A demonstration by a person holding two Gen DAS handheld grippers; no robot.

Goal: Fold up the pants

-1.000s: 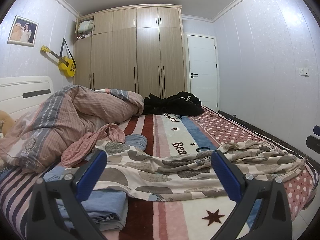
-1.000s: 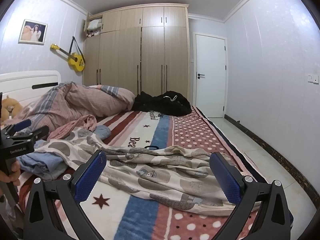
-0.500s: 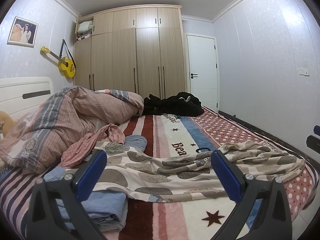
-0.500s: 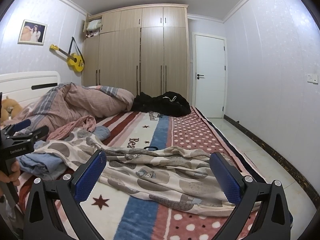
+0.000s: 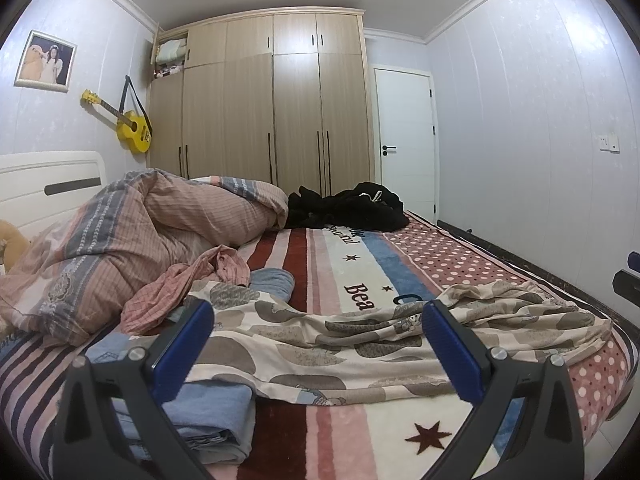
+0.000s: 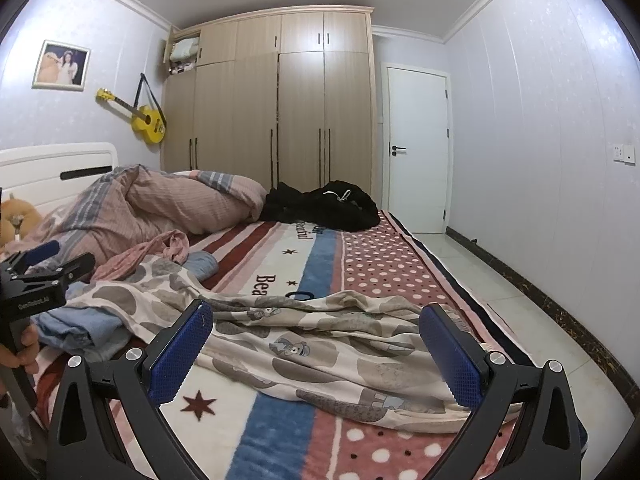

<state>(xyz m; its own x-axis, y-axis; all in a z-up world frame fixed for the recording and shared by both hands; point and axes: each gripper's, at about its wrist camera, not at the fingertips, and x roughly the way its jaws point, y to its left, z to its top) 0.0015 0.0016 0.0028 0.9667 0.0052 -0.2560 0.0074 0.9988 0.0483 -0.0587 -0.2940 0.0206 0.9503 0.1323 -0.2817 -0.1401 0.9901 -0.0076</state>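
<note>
Pants [image 5: 360, 336] spread on bed [image 5: 352, 264]; both claws wide, empty.

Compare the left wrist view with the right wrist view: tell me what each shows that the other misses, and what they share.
Only the left wrist view: the folded blue cloth's layered front edge, near the left tool.

Only the right wrist view: a hand gripping the left tool's handle, and the tiled floor beside the bed.

Both: the bear-print pants lying crumpled and unfolded, with both tools, including the right tool, open and empty.

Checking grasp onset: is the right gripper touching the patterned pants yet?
Apart. In the right wrist view, the right gripper hangs open above the patterned pants, gripping no fabric.
</note>
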